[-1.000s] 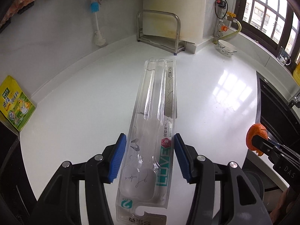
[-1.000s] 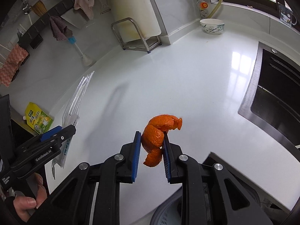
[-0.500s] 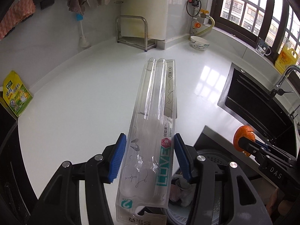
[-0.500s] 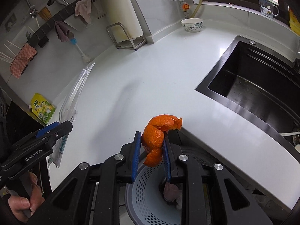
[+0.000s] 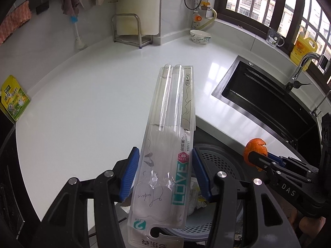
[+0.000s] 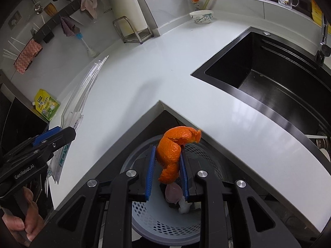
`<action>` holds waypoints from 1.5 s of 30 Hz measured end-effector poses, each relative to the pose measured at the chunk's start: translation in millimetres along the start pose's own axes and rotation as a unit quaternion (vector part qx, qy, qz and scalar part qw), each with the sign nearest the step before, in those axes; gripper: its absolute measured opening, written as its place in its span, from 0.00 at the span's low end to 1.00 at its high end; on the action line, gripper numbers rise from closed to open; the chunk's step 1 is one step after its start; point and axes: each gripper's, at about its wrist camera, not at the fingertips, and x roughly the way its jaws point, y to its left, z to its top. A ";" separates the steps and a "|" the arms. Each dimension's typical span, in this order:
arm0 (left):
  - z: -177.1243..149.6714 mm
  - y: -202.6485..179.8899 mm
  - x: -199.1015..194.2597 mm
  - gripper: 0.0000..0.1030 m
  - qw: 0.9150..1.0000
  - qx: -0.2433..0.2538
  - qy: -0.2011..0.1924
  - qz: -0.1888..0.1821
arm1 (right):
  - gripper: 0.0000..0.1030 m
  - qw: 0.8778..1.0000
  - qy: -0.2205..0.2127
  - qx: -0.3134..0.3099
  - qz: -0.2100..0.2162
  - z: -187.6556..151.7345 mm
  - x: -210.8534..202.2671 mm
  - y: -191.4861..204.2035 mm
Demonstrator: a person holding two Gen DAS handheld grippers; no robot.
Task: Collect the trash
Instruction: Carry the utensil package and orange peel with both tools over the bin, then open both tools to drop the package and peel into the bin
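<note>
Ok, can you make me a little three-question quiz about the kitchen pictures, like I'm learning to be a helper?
1. What is the right tool shut on?
2. True or false: the clear toothbrush package lies flat on the white counter.
3. Which one sits below both tools? A) the black sink B) the perforated trash bin C) the white bowl

Key:
1. An orange peel.
2. False: the left tool holds it up in the air.
3. B.
</note>
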 end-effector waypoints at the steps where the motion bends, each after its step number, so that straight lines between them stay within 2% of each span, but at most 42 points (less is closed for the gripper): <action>1: -2.3 -2.5 0.6 0.49 1.000 -0.001 0.002 -0.001 | 0.21 1.000 0.003 -0.001 0.000 -1.9 0.2 -2.5; 20: -38.9 -33.6 20.1 0.49 0.999 0.003 0.039 0.004 | 0.21 0.999 0.043 -0.005 0.004 -29.9 13.1 -33.5; 37: -89.9 -41.2 48.8 0.50 0.994 0.016 0.104 -0.001 | 0.21 0.996 0.091 -0.004 0.011 -56.2 47.0 -40.0; 43: -93.2 -35.3 53.5 0.50 0.995 0.014 0.102 0.013 | 0.23 0.995 0.102 -0.009 0.015 -58.1 55.2 -35.4; 45: -92.0 -33.4 51.8 0.55 0.995 0.010 0.098 0.016 | 0.23 0.995 0.101 -0.011 0.016 -57.0 56.1 -33.1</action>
